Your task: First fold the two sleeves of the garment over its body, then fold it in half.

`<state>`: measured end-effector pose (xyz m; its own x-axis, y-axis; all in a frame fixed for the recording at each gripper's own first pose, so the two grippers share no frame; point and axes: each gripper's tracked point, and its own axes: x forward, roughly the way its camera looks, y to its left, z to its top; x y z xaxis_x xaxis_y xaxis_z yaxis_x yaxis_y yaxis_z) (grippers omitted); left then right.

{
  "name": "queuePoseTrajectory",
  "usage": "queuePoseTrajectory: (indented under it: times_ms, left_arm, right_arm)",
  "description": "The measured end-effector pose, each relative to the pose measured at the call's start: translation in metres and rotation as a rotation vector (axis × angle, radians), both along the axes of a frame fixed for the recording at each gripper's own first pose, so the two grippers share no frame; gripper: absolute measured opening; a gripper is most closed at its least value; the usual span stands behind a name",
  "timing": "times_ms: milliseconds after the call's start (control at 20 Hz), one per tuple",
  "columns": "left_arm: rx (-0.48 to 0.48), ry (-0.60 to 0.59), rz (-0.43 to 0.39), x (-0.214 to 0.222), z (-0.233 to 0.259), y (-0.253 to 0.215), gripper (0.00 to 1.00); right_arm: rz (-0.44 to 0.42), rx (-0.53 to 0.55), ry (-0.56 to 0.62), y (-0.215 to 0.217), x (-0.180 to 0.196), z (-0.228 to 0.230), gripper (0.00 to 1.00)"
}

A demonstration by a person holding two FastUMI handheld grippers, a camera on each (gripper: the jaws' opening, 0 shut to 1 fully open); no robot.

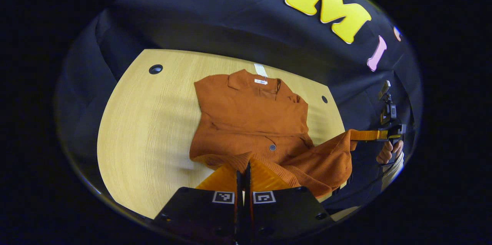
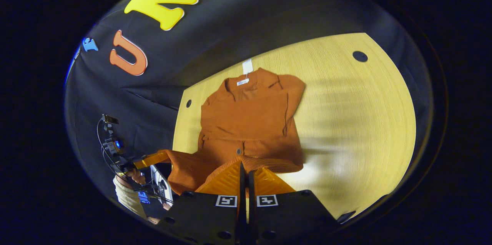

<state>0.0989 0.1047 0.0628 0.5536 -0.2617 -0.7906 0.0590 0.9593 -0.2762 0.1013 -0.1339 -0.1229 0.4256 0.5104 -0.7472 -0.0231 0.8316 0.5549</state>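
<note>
We can read no text on anything on the desk (image 1: 153, 122). The garment (image 1: 250, 118) carries a small white label (image 1: 260, 81) inside its collar, toward the desk's far edge, with printing too small for us to make out. A white hang tag (image 1: 260, 70) lies just beyond the collar, and we see no legible writing on it. Each gripper body bears two square black-and-white coded markers (image 1: 243, 197), patterns rather than words.

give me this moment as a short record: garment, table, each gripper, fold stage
garment: rust-orange shirt, collar at the far side, sleeves folded over the body
table: light wood table with round holes
left gripper: left gripper shut on the shirt's near hem
right gripper: right gripper shut on the near hem, also lifted
fold stage: hem raised off the table, half fold not yet laid
</note>
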Motion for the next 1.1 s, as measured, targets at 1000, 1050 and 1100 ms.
queuePoseTrajectory:
  times_ms: [1000,1050,1100]
  left_arm:
    - [0.033,0.076,-0.005,0.228,-0.115,0.052,0.04]
    - [0.026,0.08,-0.012,0.228,-0.119,0.05,0.05]
    - [0.025,0.075,-0.018,0.23,-0.12,0.051,0.05]
  right_arm:
    - [-0.437,0.215,0.167,-0.035,0.227,-0.101,0.04]
    - [-0.459,0.249,0.186,-0.043,0.229,-0.095,0.04]
    - [-0.478,0.279,0.196,-0.049,0.229,-0.091,0.06]
